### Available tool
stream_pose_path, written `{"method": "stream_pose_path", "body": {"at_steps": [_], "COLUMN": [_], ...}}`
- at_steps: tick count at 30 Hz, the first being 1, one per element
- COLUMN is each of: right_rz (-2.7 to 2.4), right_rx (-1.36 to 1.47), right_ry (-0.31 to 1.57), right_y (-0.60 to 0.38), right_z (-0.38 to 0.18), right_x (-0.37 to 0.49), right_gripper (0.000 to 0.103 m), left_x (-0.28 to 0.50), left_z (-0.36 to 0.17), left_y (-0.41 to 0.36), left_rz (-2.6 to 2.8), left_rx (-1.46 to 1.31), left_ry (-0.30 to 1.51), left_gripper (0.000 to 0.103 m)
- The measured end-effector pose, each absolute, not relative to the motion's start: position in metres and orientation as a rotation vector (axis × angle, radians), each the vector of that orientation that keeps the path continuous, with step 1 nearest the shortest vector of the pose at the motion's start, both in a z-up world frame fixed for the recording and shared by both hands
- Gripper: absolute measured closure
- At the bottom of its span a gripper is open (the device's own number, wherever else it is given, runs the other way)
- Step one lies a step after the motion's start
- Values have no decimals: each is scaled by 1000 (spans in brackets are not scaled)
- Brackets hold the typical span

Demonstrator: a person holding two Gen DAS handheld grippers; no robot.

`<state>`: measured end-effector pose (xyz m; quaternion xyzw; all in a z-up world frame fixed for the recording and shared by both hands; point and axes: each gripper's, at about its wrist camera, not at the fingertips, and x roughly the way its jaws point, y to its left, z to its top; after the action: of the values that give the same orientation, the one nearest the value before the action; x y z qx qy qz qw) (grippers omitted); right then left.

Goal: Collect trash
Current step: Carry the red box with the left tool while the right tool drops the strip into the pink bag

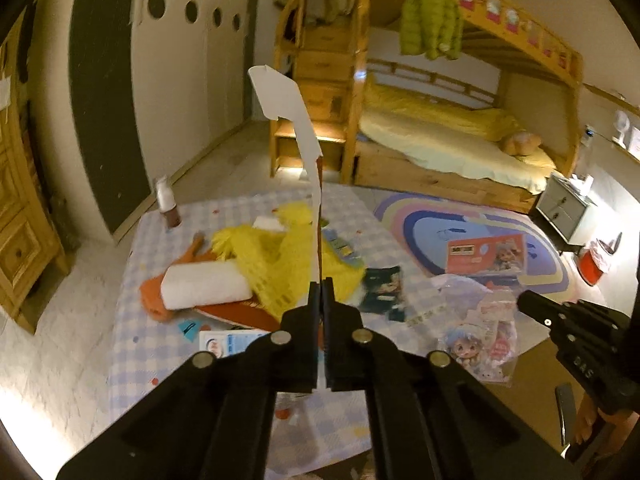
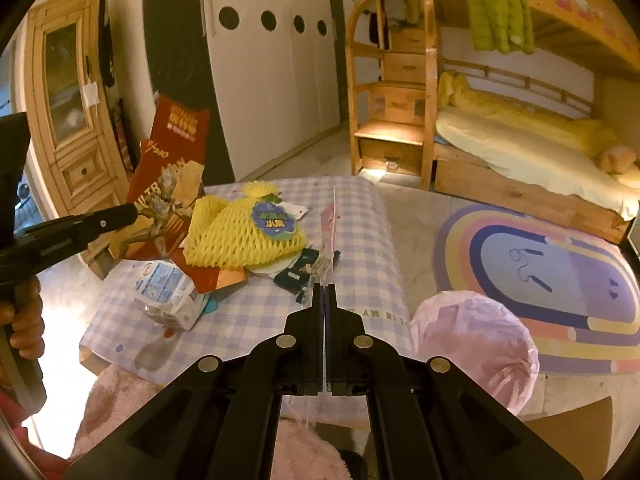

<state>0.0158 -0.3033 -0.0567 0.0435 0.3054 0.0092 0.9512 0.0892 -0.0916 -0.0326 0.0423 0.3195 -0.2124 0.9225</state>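
My left gripper (image 1: pixel 321 282) is shut on a flattened red cardboard package (image 1: pixel 298 128), seen edge-on with its white inside facing me; in the right wrist view the same package (image 2: pixel 168 184) hangs from the left gripper (image 2: pixel 132 212), above the table's left side. My right gripper (image 2: pixel 324 286) is shut on a thin clear and pink plastic wrapper (image 2: pixel 331 224), seen edge-on. It also shows in the left wrist view (image 1: pixel 524 300) at the right. Yellow foam fruit netting (image 2: pixel 244 236) lies on the checked tablecloth (image 2: pixel 360 264) among other litter.
A crushed milk carton (image 2: pixel 168 292), dark cards (image 2: pixel 298 272), a white foam roll (image 1: pixel 204 284), a small bottle (image 1: pixel 166 202) and a doll packet (image 1: pixel 476 340) lie on the table. A pink bag (image 2: pixel 472 344) sits at right, beside the rug (image 2: pixel 560 272) and bunk bed (image 2: pixel 520 148).
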Motion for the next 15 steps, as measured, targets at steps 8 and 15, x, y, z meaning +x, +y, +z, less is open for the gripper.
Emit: {"method": "stream_pose_path", "body": {"at_steps": [8, 15], "right_rz": [-77, -222], "right_rx": [103, 123], "right_ry": [591, 615], "right_y": [-337, -384], "right_z": [-47, -61], "right_x": [-7, -17], "right_gripper": [103, 103], "left_x": [66, 65], "left_z": [-34, -62], "left_y": [-146, -223], "left_rz": [-564, -708], "left_rx": [154, 228], "left_ry": [639, 692], "left_gripper": [103, 103]}}
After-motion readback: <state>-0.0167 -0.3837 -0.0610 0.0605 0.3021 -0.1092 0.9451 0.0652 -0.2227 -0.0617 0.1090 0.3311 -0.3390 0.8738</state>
